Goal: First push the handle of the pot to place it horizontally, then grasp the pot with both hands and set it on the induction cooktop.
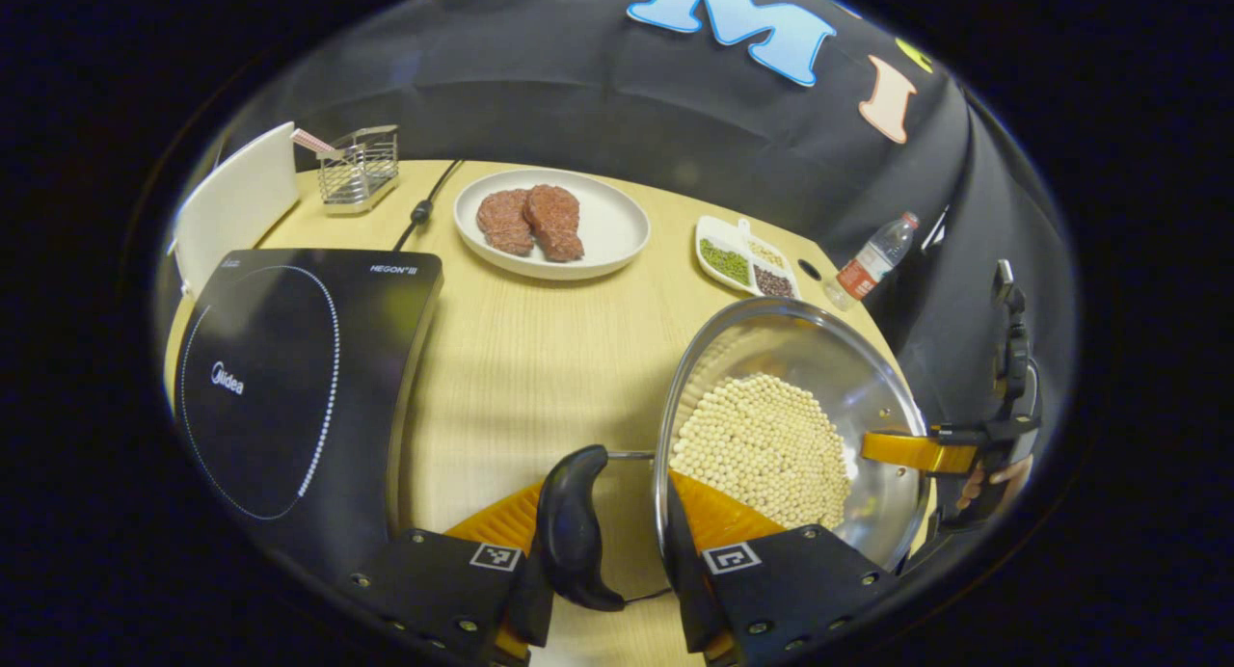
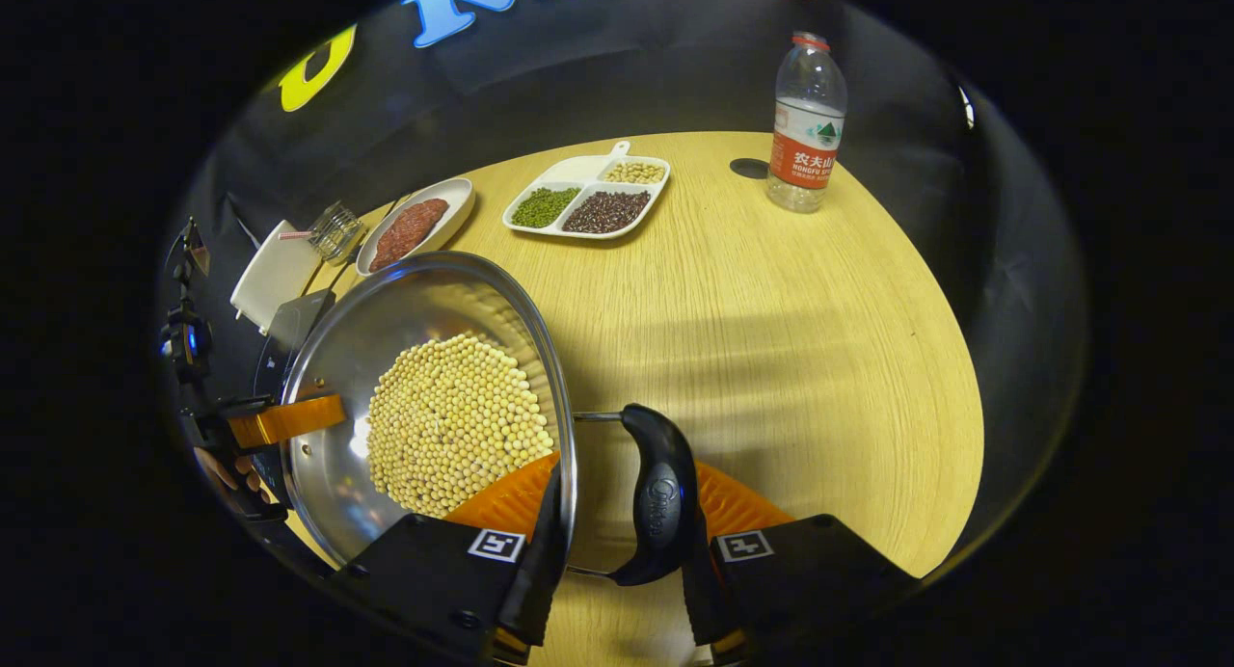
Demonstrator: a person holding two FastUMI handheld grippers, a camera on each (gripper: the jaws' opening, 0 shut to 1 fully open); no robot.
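While the pot (image 1: 786, 426) of beans sat between both claws, the left gripper (image 1: 617, 561) clamped its black handle (image 1: 572, 527) and the right gripper (image 2: 622, 561) clamped the opposite handle (image 2: 658, 498); induction cooktop (image 1: 299, 387) lay left of the left claw.

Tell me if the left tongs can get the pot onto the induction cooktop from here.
Probably yes. The left tongs straddle the pot rim beside its black side handle, the right tongs likewise opposite. The induction cooktop sits just beside them, with only bare table between.
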